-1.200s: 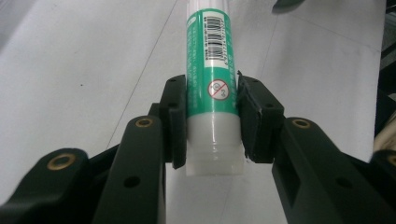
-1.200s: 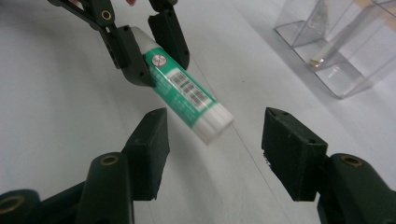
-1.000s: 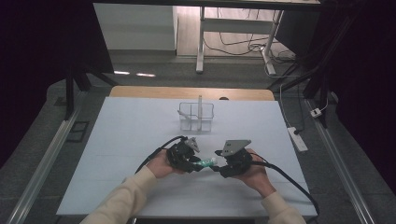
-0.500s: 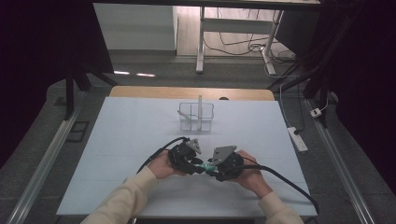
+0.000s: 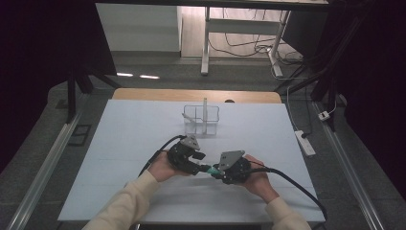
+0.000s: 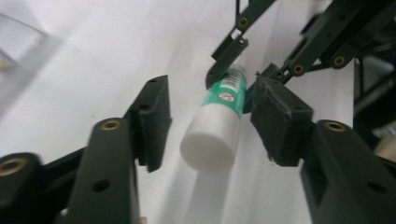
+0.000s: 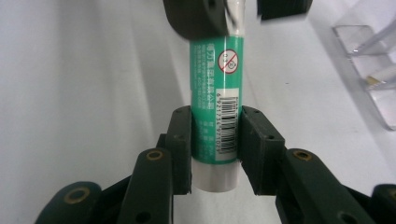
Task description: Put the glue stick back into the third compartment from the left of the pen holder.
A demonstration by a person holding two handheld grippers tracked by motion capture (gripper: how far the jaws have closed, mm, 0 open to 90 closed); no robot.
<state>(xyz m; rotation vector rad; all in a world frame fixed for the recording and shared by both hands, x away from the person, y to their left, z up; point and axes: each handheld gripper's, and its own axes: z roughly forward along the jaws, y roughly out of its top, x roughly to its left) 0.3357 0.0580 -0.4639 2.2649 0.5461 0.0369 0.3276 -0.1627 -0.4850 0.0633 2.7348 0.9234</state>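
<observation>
While clamped in the right gripper (image 7: pixel 215 140), glue stick (image 7: pixel 217 98), left gripper (image 6: pixel 210 126) open around cap

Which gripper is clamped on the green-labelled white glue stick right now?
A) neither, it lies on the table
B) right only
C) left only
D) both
B: in the right gripper view the right gripper presses both pads on the green-labelled white glue stick; the left gripper, whose jaws have just been opening, stands clear of it on both sides.

The white table (image 5: pixel 143 143) is evenly and brightly lit against dark, dim surroundings; both gripper views are soft, with near jaws blurred and soft shadows
</observation>
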